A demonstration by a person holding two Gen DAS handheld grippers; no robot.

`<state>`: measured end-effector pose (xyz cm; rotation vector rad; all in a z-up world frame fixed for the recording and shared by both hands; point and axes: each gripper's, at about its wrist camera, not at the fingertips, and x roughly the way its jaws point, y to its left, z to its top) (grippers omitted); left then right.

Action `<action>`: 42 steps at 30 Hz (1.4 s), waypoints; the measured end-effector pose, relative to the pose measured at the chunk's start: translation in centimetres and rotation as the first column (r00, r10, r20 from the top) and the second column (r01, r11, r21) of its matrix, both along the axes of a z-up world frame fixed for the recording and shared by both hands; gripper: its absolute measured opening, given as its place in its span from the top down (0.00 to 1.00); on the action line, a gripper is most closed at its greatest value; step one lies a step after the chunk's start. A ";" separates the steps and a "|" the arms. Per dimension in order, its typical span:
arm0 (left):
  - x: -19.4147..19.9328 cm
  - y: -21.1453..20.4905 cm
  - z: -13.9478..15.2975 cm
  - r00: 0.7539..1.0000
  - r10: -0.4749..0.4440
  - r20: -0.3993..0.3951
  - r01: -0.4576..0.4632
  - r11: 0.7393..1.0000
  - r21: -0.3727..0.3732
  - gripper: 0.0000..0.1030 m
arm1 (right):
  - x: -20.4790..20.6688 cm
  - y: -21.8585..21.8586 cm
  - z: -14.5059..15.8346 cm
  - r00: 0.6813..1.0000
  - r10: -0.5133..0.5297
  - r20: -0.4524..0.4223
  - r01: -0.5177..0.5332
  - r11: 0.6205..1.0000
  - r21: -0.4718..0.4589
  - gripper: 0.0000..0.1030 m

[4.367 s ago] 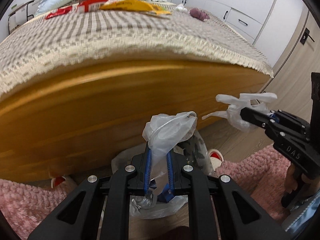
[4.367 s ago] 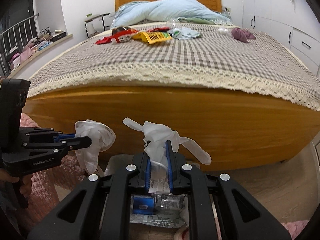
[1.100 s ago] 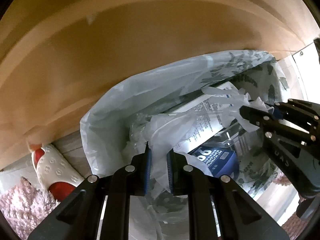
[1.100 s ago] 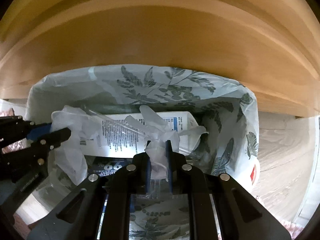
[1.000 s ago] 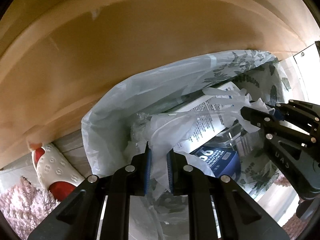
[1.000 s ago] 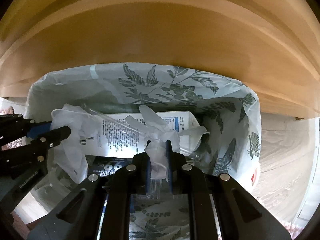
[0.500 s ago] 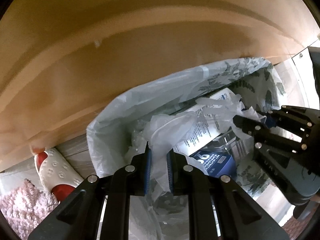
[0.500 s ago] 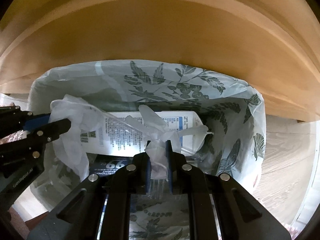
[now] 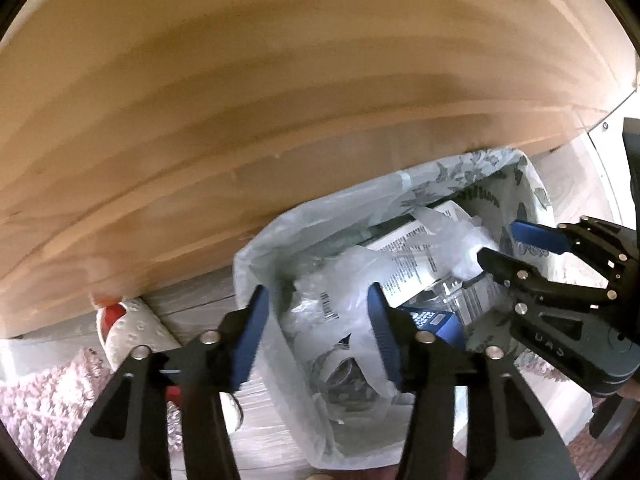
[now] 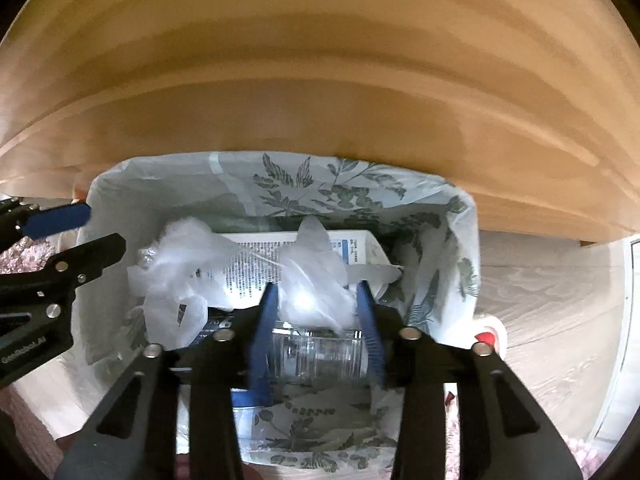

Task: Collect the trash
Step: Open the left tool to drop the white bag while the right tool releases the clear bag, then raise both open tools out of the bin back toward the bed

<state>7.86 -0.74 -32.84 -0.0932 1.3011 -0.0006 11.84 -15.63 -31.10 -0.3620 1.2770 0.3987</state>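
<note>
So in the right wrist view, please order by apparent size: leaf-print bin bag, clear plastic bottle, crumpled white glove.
1. leaf-print bin bag
2./3. clear plastic bottle and crumpled white glove look alike; unranked.

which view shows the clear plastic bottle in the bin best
The right wrist view: the clear plastic bottle lies on its side in the lined bin, framed by the gripper's fingers. The left wrist view shows only glimpses of clear plastic under crumpled wrappers.

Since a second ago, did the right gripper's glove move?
Yes. The glove dropped from the just-opened right gripper onto the trash in the bin.
</note>
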 end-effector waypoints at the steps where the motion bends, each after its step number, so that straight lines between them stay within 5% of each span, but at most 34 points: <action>1: -0.1 0.2 0.2 1.000 0.006 0.005 -0.006 1.000 -0.001 0.48 | -0.1 -0.1 0.2 1.000 -0.003 0.004 0.003 1.000 0.004 0.50; 4: -0.5 0.7 0.8 0.999 0.030 0.013 -0.030 1.000 -0.006 0.39 | -0.6 -0.4 0.6 1.000 -0.003 0.016 0.002 1.000 0.016 0.42; 25: -2.6 2.8 3.9 0.985 0.157 0.078 -0.153 0.987 -0.053 0.15 | -1.6 -1.7 3.7 0.997 -0.024 0.069 0.020 0.998 0.054 0.10; 42: -3.7 3.4 6.3 0.975 0.172 0.139 -0.162 0.984 -0.075 0.08 | -2.2 -1.6 4.4 0.995 -0.024 0.099 0.019 0.998 0.053 0.10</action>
